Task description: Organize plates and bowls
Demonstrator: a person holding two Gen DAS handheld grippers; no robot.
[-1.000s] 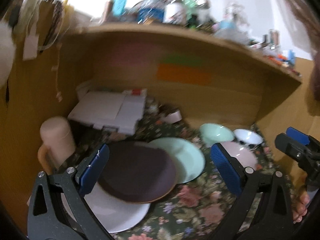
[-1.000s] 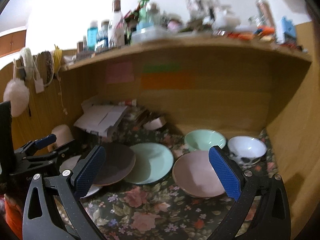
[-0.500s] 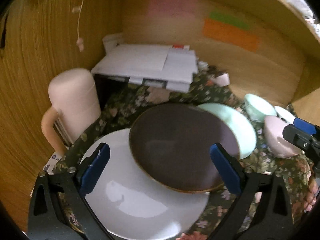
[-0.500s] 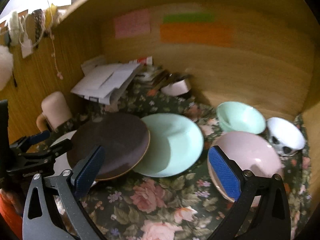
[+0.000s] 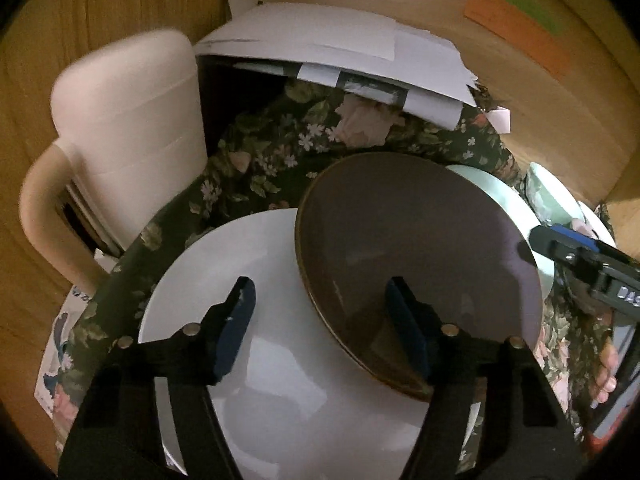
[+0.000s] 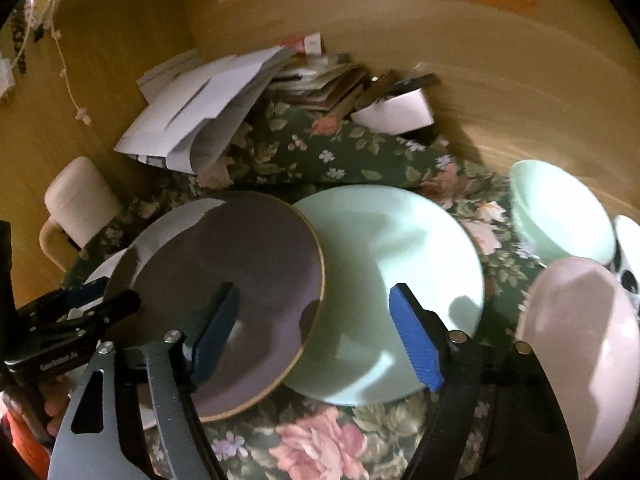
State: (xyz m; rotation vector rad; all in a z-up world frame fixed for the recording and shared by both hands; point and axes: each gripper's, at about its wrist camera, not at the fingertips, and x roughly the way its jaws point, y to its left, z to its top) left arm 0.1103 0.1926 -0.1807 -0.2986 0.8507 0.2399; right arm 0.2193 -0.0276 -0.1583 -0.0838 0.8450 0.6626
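A dark brown plate (image 5: 416, 240) lies overlapping a white plate (image 5: 256, 320) on its left and a mint green plate (image 6: 392, 280) on its right. My left gripper (image 5: 324, 324) is open, low over the near edge of the brown plate and the white plate. My right gripper (image 6: 316, 332) is open, straddling the seam between the brown plate (image 6: 228, 292) and the green plate. A mint bowl (image 6: 560, 216), a pink bowl (image 6: 576, 340) and a white patterned bowl (image 6: 628, 256) stand at the right.
A cream mug (image 5: 120, 160) stands at the left by the wooden wall. A pile of papers (image 5: 344, 52) lies at the back on the floral cloth (image 6: 320, 444). A small white dish (image 6: 396, 112) sits at the back. Wooden walls close in left, back and right.
Both grippers have moved forward and down toward the plates. The jaws of both have narrowed but stay open. The plates have not moved.
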